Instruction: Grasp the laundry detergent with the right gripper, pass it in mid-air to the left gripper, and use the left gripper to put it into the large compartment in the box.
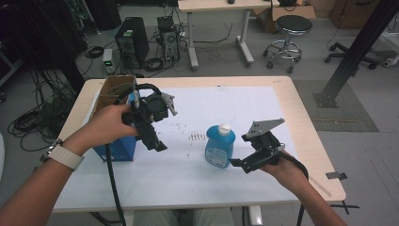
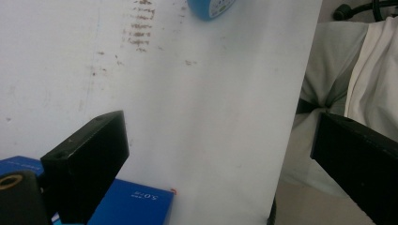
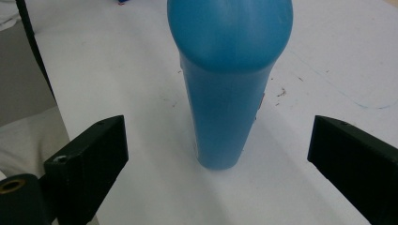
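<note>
On the table — one blue bottle, one blue box, two tongs.

Grey floor, stool, tangled cables

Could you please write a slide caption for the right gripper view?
Open right gripper lined up on an upright blue bottle standing on the white table, jaws not yet touching it.

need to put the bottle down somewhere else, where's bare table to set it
Free: the wide white stretch beyond the blue bottle toward the far edge, and the near strip between both forearms. Crowded: the left edge, where the blue box and cardboard box sit under the left gripper.
</note>
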`<move>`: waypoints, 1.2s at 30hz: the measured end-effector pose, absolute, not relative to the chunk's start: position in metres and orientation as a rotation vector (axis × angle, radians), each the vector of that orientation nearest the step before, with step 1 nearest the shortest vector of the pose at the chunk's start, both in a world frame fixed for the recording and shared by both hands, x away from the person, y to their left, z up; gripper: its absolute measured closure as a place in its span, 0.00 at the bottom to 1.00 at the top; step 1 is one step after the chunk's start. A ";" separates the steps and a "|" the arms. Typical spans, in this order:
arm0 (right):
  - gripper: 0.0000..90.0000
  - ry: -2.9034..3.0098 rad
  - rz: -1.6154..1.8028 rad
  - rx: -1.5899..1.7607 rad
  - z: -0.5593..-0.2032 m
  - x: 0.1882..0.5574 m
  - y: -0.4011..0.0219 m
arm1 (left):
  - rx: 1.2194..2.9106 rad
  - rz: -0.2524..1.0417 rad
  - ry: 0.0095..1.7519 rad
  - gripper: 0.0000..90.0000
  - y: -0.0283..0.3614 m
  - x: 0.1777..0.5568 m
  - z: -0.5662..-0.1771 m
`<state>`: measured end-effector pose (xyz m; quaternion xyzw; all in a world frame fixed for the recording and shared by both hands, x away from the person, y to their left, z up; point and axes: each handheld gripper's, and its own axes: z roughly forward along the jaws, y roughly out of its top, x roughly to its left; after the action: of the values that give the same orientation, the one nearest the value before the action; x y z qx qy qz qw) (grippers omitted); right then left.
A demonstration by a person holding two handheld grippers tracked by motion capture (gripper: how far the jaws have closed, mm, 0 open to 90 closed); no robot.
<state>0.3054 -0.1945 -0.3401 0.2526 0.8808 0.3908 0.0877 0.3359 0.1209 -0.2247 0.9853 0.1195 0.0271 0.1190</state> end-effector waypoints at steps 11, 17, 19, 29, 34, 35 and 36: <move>0.06 2.585 1.236 0.734 -0.349 0.306 -0.194 | 2.883 0.076 0.348 0.06 0.120 0.337 -0.225; 0.06 2.549 1.275 0.729 -0.352 0.306 -0.194 | 2.883 0.076 0.351 0.06 0.120 0.338 -0.225; 0.06 2.543 1.283 0.731 -0.354 0.306 -0.194 | 2.883 0.076 0.352 0.06 0.120 0.338 -0.225; 0.06 2.525 1.322 0.730 -0.362 0.307 -0.190 | 2.886 0.078 0.351 0.06 0.119 0.337 -0.225; 0.06 2.514 1.327 0.735 -0.365 0.309 -0.190 | 2.884 0.077 0.355 0.06 0.119 0.338 -0.225; 0.06 2.510 1.331 0.738 -0.366 0.310 -0.190 | 2.884 0.076 0.355 0.06 0.120 0.338 -0.225; 0.06 2.509 1.333 0.740 -0.366 0.310 -0.190 | 2.885 0.076 0.354 0.06 0.120 0.338 -0.225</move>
<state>0.3101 -0.1897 -0.3664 0.2509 0.8500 0.4518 0.1027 0.3377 0.1196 -0.2253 0.9854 0.1210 0.0261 0.1167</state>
